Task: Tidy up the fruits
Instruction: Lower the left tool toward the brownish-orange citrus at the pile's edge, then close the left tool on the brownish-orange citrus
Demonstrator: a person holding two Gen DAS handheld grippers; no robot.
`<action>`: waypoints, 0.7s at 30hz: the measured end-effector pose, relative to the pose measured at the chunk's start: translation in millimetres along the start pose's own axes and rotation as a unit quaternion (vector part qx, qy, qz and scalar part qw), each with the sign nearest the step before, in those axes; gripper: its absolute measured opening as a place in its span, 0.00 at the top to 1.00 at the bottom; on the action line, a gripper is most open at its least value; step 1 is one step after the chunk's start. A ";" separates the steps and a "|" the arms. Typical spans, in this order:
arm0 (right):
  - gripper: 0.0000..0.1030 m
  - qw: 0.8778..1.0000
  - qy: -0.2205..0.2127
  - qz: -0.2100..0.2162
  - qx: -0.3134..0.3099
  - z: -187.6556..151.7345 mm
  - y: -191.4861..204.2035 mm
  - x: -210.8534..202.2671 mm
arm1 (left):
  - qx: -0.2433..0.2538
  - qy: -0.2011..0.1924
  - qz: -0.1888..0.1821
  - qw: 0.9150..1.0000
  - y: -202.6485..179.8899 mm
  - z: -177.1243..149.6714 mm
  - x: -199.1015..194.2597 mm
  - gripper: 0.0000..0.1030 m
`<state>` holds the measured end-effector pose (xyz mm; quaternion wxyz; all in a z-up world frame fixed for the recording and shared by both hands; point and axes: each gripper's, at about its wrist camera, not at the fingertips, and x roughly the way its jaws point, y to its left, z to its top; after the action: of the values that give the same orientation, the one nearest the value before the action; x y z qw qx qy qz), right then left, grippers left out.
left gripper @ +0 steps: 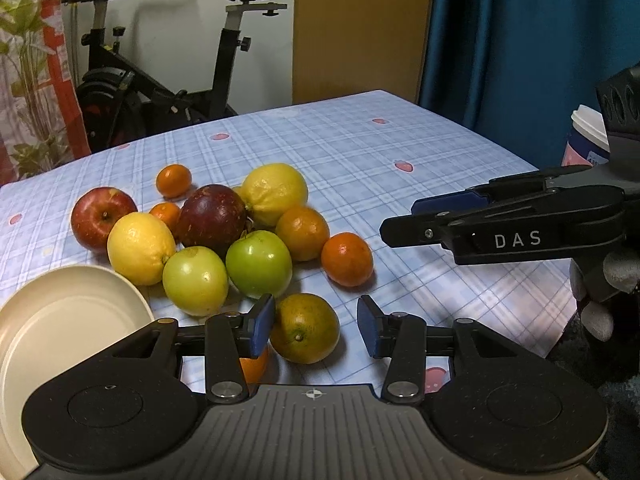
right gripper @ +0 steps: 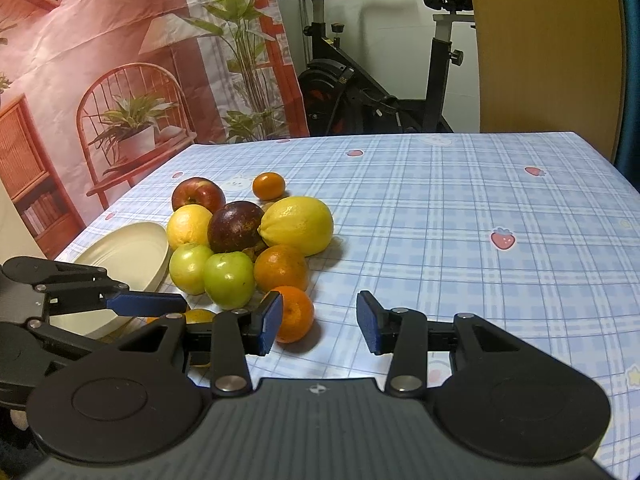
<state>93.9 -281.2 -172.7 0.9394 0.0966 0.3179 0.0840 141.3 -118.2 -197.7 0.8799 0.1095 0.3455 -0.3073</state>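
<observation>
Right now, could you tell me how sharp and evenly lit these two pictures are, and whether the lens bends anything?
Left wrist view: fruit sharp, small glare spots on the green apples, soft shadows under the fruit, table edge bowed by the fisheye, dark curtain underexposed. Right wrist view: likewise sharp, glare on the lemon, plaid tablecloth lines curving outward, corners vignetted.

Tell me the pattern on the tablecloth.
Pale blue and white plaid with small pink strawberries on the tablecloth; clearest in the right wrist view.
</observation>
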 end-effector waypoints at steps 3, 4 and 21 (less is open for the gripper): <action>0.57 1.000 -0.001 0.000 0.000 0.0 -0.4 -0.5 | 0.005 0.002 -0.004 1.000 -1.8 -0.5 -2.2 0.54; 0.57 1.000 -0.001 0.000 0.000 0.0 -0.6 -0.9 | 0.007 0.002 -0.006 1.000 -2.5 -1.0 -3.3 0.54; 0.57 1.000 0.000 0.000 -0.002 -0.9 1.4 -1.1 | 0.074 -0.001 0.042 0.996 -15.9 -5.7 4.5 0.62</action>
<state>92.4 -280.0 -172.4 0.9397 0.0951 0.3174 0.0846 131.0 -130.5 -204.6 0.8819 0.1879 0.3159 -0.2951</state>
